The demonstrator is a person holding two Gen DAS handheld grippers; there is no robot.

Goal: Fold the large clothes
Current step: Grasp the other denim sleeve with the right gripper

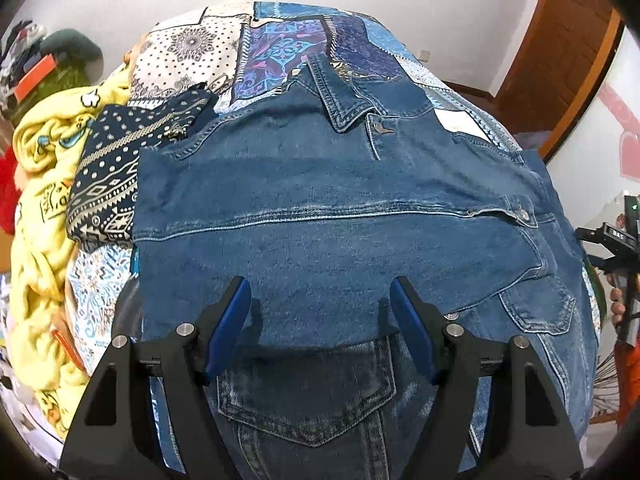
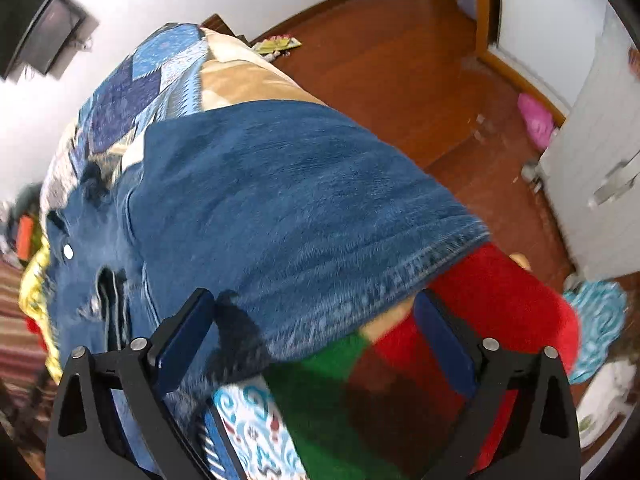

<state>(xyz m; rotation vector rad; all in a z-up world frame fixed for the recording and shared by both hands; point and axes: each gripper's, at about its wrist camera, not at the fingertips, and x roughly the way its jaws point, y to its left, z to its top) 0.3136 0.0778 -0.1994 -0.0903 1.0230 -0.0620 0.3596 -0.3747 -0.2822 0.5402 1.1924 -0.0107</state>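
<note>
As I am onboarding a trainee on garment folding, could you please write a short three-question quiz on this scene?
1. True or false: the left tool is clamped shut on the denim jacket.
2. In the left wrist view, which lies directly beside the jacket's edge at picture left? A) a dark patterned cloth B) a white towel C) a black shoe
3. In the right wrist view, what colour is the plush fabric under the jacket's hem?

Key
1. False: its jaws stand open above the denim, gripping nothing.
2. A, the dark patterned cloth.
3. Red, the red fabric, with a green patch beside it.
</note>
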